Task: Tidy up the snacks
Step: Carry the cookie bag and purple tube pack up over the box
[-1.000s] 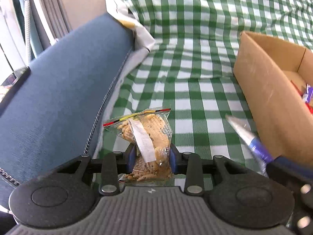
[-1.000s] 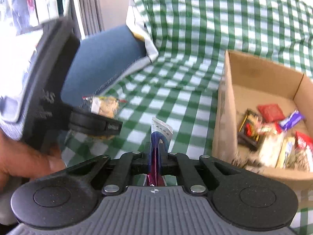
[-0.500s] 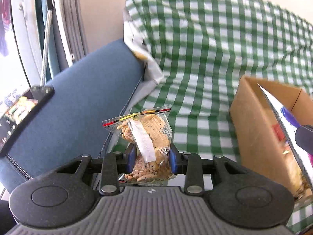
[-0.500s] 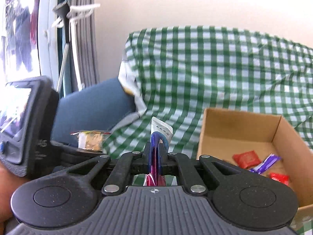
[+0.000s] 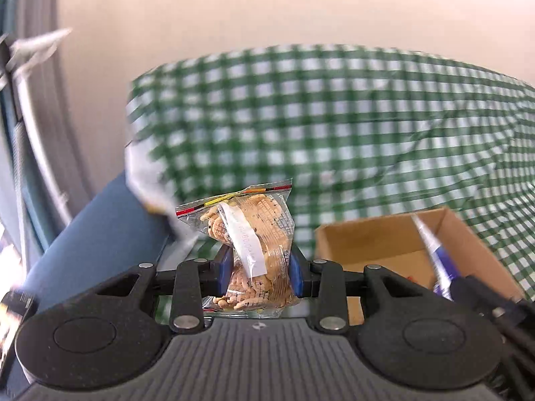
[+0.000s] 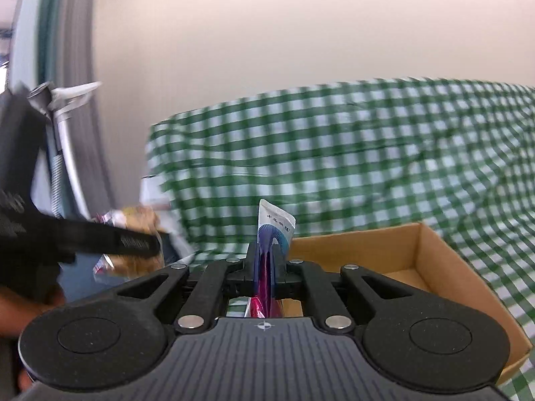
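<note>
While both packets are carried clear of the checked cloth (image 5: 334, 127), the transport step is judged in hand; next, each must be brought over the cardboard box (image 5: 378, 244) and let go.

Left wrist view: left gripper (image 5: 260, 270) part-open, blue pads (image 5: 224, 269) clamped on a clear bag of biscuits (image 5: 249, 234), held upright, left of the box.

Right wrist view: right gripper (image 6: 265, 274) pinched nearly closed on a thin blue-and-white sachet (image 6: 272, 230), edge-on, just before the box's near-left corner. Background blurred.
</note>
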Tool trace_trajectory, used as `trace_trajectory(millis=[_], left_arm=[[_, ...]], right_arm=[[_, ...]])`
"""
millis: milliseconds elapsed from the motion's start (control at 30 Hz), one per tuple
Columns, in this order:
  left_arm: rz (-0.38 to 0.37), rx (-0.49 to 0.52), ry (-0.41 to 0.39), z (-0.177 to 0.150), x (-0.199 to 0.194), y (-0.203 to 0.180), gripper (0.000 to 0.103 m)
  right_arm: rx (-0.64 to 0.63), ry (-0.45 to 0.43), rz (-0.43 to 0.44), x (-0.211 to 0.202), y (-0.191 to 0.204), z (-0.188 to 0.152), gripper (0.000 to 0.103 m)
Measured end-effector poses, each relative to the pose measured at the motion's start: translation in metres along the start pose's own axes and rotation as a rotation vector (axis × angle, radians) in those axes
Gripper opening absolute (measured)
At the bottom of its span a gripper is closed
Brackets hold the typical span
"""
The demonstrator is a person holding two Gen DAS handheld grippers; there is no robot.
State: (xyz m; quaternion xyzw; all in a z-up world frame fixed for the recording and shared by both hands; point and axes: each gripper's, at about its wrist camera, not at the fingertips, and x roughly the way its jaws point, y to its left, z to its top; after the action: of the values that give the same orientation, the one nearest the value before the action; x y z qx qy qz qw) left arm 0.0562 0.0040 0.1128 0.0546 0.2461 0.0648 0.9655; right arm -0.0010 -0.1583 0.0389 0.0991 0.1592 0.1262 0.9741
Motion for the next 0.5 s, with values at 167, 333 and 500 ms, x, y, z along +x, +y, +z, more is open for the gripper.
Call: trace_trajectory(millis=[167, 333, 500], left_arm=[[-0.029, 0.137, -0.043, 0.021, 0.019, -0.053, 0.038], [-0.047, 0.252, -0.048, 0.026, 0.044, -0.103, 0.042], [-0.102, 0.244, -0.099, 0.02, 0.05, -0.108, 0.068]], right_arm=[[0.072, 0.004, -0.066, 0.02, -0.033, 0.004, 0.006], [0.156, 0.023, -0.141, 0.023, -0.06, 0.006, 0.006], [0.248, 0.151, -0.222, 0.034, -0.085, 0.003, 0.045]])
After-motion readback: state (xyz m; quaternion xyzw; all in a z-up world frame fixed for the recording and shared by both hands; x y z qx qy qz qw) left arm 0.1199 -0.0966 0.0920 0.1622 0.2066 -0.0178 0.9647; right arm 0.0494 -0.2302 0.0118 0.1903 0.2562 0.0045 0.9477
